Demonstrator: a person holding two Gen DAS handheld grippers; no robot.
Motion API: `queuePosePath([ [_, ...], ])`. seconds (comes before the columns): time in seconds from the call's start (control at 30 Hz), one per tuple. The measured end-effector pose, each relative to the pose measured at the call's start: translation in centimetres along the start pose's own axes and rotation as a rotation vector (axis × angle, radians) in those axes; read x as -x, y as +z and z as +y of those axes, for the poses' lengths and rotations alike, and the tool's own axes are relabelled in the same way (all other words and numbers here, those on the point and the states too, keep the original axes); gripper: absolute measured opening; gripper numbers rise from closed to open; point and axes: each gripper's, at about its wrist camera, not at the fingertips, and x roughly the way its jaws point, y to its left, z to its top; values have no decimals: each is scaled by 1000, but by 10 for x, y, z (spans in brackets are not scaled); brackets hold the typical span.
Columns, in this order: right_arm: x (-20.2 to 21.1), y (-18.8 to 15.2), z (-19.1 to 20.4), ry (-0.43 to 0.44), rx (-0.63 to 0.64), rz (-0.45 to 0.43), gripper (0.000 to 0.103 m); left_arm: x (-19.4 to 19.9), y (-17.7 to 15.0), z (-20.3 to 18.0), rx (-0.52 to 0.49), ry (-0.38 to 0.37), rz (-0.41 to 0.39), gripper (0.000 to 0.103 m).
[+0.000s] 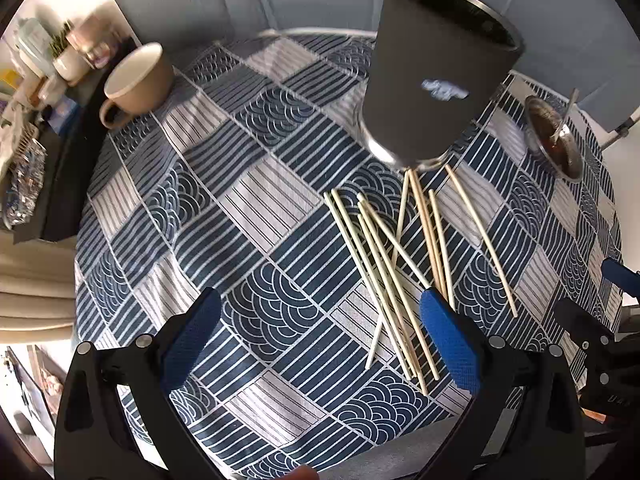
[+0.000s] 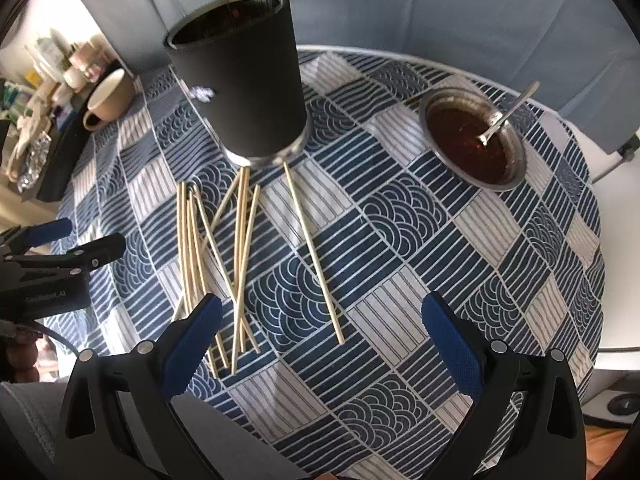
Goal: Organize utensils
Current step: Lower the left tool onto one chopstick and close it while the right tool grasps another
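The chopsticks (image 2: 224, 264) are scattered mid-tabletop, just before the cup (image 2: 240, 80), their long axes running from the near edge toward it. They lie ahead-left of the right gripper (image 2: 320, 340) and ahead-right of the left gripper (image 1: 320, 340); neither is clearly nearer. Both are spread wide, nothing held or touched.
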Motion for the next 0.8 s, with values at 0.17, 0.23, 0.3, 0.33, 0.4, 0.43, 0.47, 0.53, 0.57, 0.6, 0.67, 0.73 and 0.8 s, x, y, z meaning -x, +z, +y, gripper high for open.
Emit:
queuePosePath([
  [0.17,-21,9,-1,-10,26,47,95,-23,7,2,15,-22,75,97],
  [0.23,-28,13,-1,-25,35,57,95,-31,9,3,24,-26,103,97],
  [0.3,-38,17,1,-20,46,81,95,-38,12,3,30,-29,126,97],
  [0.33,-42,18,1,-15,48,94,95,-42,13,4,34,-27,140,97],
  [0.4,-49,21,2,-14,53,114,95,-49,14,5,39,-28,158,97],
  [0.43,-52,23,2,-16,55,120,95,-51,15,6,41,-28,165,97],
  [0.47,-55,24,2,-19,57,124,95,-54,15,6,43,-28,173,97],
  [0.53,-61,27,1,-25,54,133,95,-60,17,8,50,-23,189,97],
  [0.57,-65,29,0,-28,49,141,95,-63,18,10,56,-17,195,97],
  [0.6,-69,30,-1,-29,44,150,95,-67,19,11,61,-12,203,97],
  [0.67,-78,32,-4,-29,31,170,95,-72,20,13,70,-9,216,97],
  [0.73,-85,33,-6,-32,25,184,95,-78,22,14,74,-8,229,97],
  [0.8,-93,34,-8,-35,19,200,95,-85,24,16,80,-5,237,97],
])
